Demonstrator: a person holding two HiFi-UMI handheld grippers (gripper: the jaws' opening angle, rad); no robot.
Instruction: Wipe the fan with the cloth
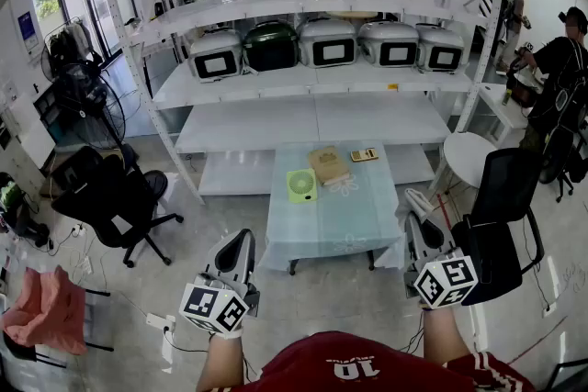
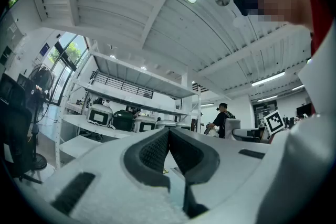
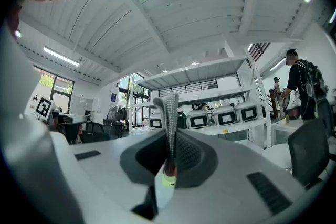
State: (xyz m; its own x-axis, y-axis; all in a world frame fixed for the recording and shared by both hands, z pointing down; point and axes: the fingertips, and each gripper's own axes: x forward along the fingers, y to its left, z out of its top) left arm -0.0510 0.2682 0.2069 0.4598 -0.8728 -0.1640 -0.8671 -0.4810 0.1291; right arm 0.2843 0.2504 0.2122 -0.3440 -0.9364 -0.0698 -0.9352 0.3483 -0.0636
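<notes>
Green and square, the small fan (image 1: 300,185) lies on the desk (image 1: 322,229), on the pale cover toward its far left side. On the far end of the desk, just right of the fan, sits a brown box (image 1: 328,165), with a small yellow item (image 1: 364,154) at the far right corner. You hold both tools low at the near side of the desk, well short of the fan. Your left hand-held gripper (image 2: 168,132) is clenched, its ribbed pads meeting at the tip with nothing between them. Your right hand-held gripper (image 3: 170,107) is likewise closed, pads pressed together and empty. Behind the desk stands a white shelf rack (image 1: 312,119) carrying a row of boxy appliances (image 1: 327,42). A black chair (image 1: 501,225) stands to the right of the desk, beside your right wrist.
</notes>
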